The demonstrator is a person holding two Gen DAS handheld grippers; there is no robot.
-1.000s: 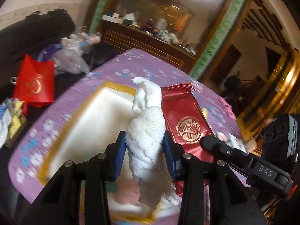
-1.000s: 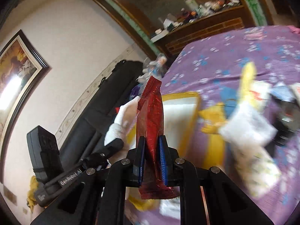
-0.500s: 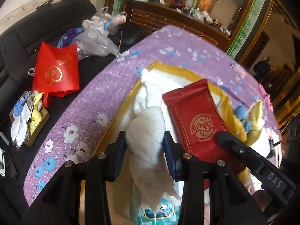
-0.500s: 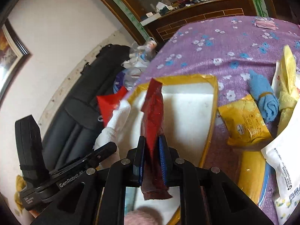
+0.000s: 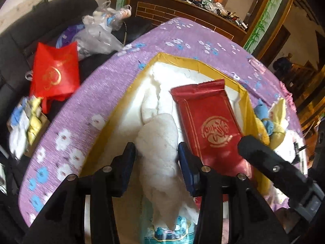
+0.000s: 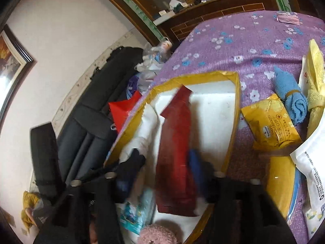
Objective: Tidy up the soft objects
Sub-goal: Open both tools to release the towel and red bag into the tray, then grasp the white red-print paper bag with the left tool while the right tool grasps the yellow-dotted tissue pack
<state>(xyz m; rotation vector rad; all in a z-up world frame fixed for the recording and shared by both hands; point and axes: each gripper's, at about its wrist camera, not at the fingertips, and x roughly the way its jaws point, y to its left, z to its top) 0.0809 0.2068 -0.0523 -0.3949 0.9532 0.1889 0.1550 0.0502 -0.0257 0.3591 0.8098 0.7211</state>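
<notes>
- Over the gold-rimmed box [image 5: 203, 64], both grippers work side by side, because that white-lined box looks to be where the soft things are being gathered.
- Left gripper [image 5: 156, 158] points steeply down into the box with the rolled white towel [image 5: 158, 142] between its jaws; the pads sit against the roll's sides and have just eased apart a little, so I judge the hold is loosening while the far end of the towel already lies on the box's white lining.
- Right gripper [image 6: 162, 162] has just been opening: its jaws stand apart, blurred, either side of the red packet [image 6: 174, 142], which no longer looks pinched and lies flat in the box, just beside the towel.
- Packet and towel lie lengthwise next to each other, likely to leave room for more.
- On the purple flowered worktop [image 6: 233, 40], a yellow packet [image 6: 270, 122] and a rolled blue cloth [image 6: 290, 97] wait near the box's right wall.
- Nearer the cameras, a teal pack [image 6: 134, 211] and something pink and fluffy [image 6: 158, 233] already sit inside.
</notes>
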